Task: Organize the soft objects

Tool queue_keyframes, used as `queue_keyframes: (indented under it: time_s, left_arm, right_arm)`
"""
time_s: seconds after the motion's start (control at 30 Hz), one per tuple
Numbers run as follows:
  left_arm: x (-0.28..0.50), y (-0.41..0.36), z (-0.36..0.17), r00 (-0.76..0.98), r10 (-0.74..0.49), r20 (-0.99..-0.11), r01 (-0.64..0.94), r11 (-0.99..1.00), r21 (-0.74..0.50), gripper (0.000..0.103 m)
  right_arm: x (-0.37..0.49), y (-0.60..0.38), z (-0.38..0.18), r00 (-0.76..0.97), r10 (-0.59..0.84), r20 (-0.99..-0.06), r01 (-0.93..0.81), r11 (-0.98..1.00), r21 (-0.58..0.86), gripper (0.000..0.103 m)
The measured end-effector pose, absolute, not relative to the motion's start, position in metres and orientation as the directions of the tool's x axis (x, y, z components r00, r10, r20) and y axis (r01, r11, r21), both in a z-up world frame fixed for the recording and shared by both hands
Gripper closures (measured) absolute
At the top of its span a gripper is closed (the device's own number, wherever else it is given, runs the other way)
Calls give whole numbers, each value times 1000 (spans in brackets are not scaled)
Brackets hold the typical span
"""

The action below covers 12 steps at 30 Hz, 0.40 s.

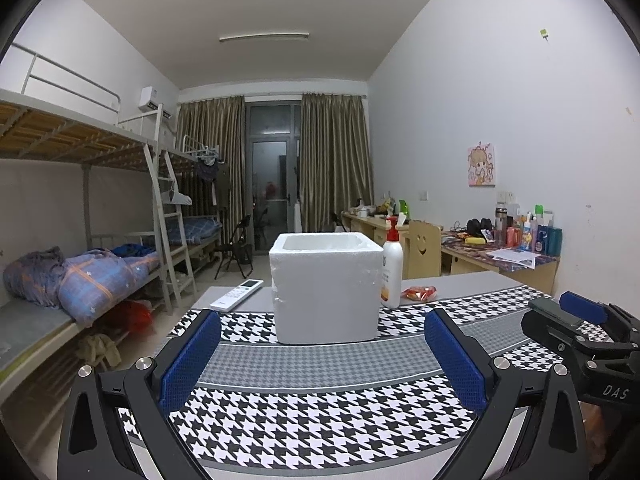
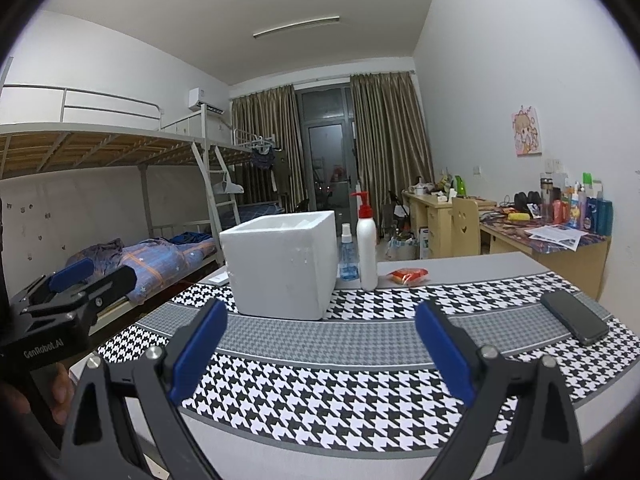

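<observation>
Even ceiling-tube light, sharp focus, heavy fisheye bending, dark corners.

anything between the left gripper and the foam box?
Nothing. In the left wrist view only bare houndstooth cloth lies between the open left gripper and the white foam box. The right wrist view shows the same stretch bare.

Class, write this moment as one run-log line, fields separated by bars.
left gripper: open, empty | right gripper: open, empty | foam box: upright on houndstooth cloth | red packet: untouched

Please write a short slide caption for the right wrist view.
Right gripper, jaws open, faces a white foam box, pump bottle and dark phone on a houndstooth tablecloth.
</observation>
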<state>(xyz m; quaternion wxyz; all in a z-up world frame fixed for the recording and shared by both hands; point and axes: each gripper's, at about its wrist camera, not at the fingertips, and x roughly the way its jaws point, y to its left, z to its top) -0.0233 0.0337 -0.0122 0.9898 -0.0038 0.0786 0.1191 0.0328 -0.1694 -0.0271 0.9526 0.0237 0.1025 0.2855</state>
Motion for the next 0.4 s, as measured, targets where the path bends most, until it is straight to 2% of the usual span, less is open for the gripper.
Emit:
queue_keyframes:
  time_s: [0.4]
  left_arm:
    - [-21, 33, -12, 958, 234, -163, -236, 972, 10, 1]
  right_arm:
    - [36, -167, -29, 813, 549, -195, -539, 836, 105, 6]
